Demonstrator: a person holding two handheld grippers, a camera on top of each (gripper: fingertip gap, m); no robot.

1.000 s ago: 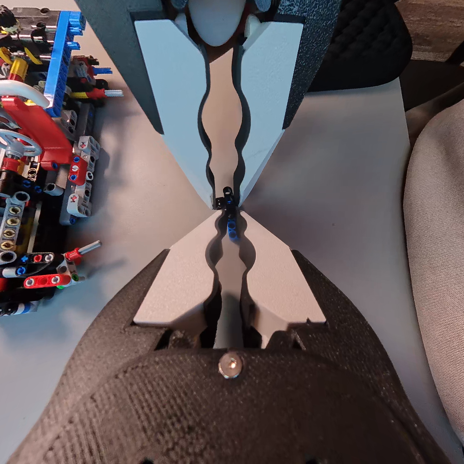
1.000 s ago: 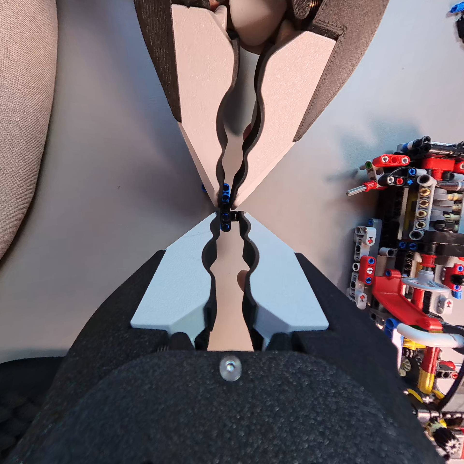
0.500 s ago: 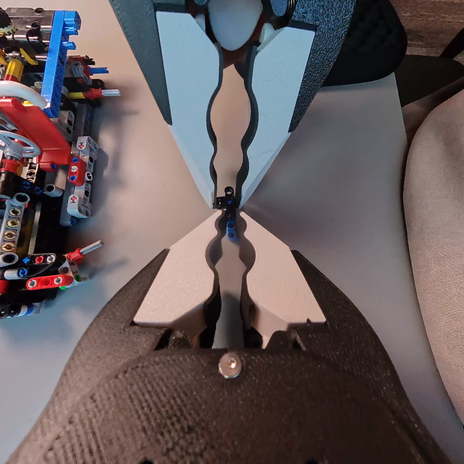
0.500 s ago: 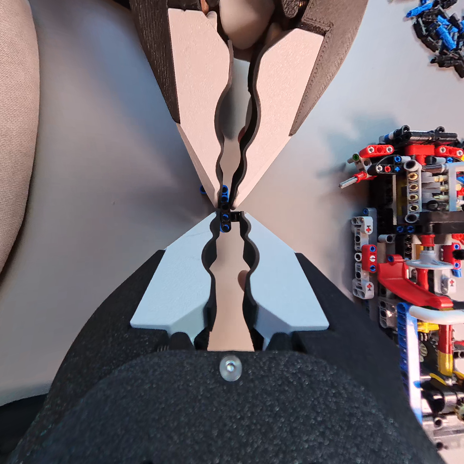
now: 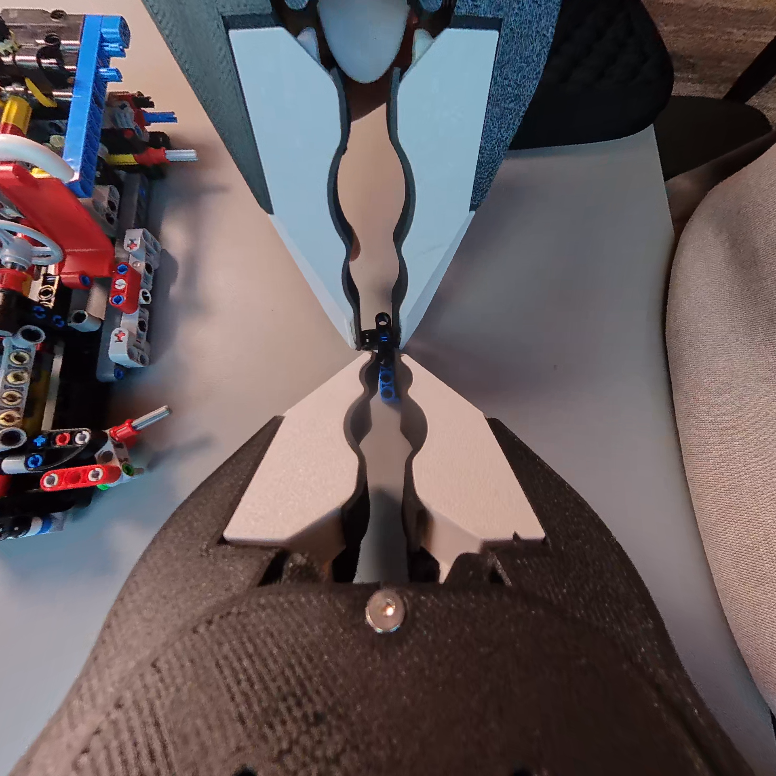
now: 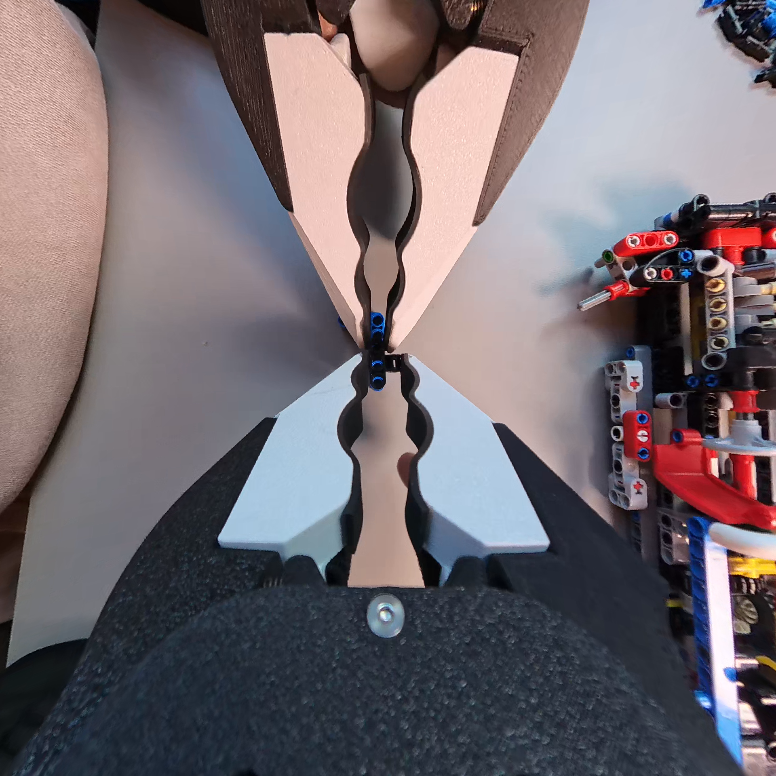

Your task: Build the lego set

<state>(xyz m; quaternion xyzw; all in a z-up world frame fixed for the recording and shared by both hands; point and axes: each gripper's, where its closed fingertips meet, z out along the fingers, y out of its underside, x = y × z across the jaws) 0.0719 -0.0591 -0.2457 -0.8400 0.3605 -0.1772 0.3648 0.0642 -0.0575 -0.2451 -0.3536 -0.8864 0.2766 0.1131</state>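
The two grippers meet tip to tip above the grey table (image 5: 546,294), each clamped on one end of a tiny sub-assembly. The left gripper (image 5: 384,365) pinches a short blue beam (image 5: 387,384); the right gripper (image 6: 380,363) pinches a small black connector (image 5: 380,331) carrying blue pins, and the two pieces touch at the joint between the tips.

The main risk appears to be misalignment. Both parts are very small and held only at the extreme tips, so if the pins do not line up with the beam's holes, a push could twist one piece in its grip or flick it out onto the table. Squeezing harder would not obviously help, since the fingertips cover most of the joint and hide whether the pins have seated; from either wrist view that cannot be told.

The large lego model (image 5: 63,273), red, blue, black and grey, lies on the table well to the side of the joined tips, on the left in the left wrist view. A grey axle with a red end (image 5: 140,422) sticks out of the model toward the grippers but stays apart from them. A heap of loose blue and black pins (image 6: 747,29) lies beyond the model's far end. A beige cushioned seat (image 5: 730,378) sits on the side of the table opposite the model. Nothing stands between the grippers and the model.
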